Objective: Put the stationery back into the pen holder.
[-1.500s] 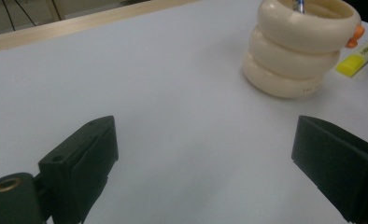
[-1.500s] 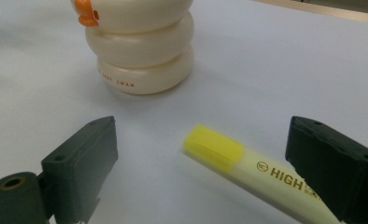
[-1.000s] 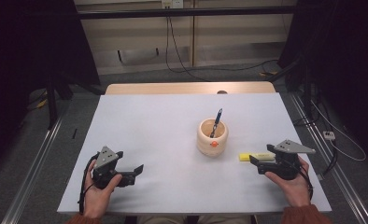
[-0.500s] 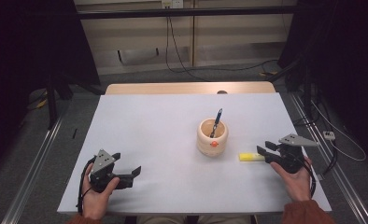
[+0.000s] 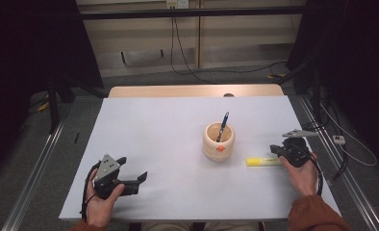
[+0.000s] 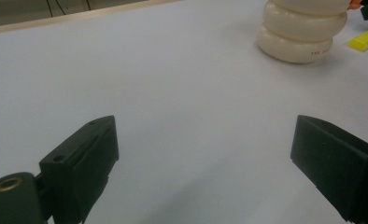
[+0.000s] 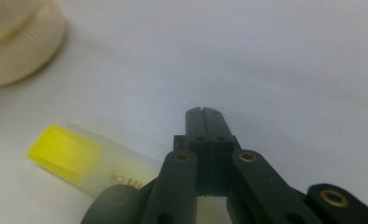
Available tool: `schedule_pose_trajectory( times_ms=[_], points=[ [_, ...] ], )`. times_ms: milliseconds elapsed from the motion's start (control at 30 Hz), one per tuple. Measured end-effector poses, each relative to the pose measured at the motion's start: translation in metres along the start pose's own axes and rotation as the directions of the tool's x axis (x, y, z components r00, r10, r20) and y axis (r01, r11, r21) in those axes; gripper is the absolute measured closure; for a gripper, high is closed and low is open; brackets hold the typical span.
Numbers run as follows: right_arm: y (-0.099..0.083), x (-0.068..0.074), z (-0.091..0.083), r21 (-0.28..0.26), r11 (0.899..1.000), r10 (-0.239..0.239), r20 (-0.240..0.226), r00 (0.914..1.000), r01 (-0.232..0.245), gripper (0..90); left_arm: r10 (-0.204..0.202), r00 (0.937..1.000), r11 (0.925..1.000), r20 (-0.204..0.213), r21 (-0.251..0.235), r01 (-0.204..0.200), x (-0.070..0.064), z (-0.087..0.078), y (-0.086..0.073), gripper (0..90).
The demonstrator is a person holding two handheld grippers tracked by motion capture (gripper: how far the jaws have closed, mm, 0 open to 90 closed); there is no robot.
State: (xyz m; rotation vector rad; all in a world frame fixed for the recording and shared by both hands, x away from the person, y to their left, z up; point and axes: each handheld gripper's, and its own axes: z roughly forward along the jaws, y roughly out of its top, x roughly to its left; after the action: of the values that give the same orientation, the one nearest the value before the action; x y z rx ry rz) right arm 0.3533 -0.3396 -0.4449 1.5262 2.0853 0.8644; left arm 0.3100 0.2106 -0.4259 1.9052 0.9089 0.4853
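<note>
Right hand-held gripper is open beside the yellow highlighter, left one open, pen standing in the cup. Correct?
Not quite. The right hand-held gripper is shut, jaws pressed together beside the yellow highlighter, as the right gripper view shows. The left hand-held gripper is open, and the pen stands in the cup.

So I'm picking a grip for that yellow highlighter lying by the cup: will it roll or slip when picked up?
The yellow highlighter looks like stiff, light plastic, so it probably won't bend. It lies flat beside the shut right gripper; its rounded clear cap suggests it may roll if nudged sideways. The smooth surface may slip between hard jaws.
</note>
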Motion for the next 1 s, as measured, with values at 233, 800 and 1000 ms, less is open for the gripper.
schedule_pose_trajectory(
  times_ms=[233, 800, 1000],
  points=[
    [-0.002, -0.002, 0.011, 0.044, 0.999, 0.007, -0.008, 0.9999, -0.007, 90.0, -0.008, 1.0, 1.0, 0.001, -0.002, 0.008, 0.0, -0.001, -0.001, 7.6],
    [-0.003, -0.006, 0.008, 0.057, 0.998, 0.011, -0.044, 0.999, -0.008, 88.1, -0.009, 1.0, 0.9999, -0.002, 0.009, 0.009, 0.004, -0.002, -0.002, 7.8],
    [-0.004, -0.004, 0.005, 0.067, 0.998, -0.003, -0.049, 0.9988, 0.006, 90.0, -0.015, 0.9999, 0.9999, 0.0, 0.007, 0.015, 0.004, -0.002, -0.002, 7.8]
  ],
)
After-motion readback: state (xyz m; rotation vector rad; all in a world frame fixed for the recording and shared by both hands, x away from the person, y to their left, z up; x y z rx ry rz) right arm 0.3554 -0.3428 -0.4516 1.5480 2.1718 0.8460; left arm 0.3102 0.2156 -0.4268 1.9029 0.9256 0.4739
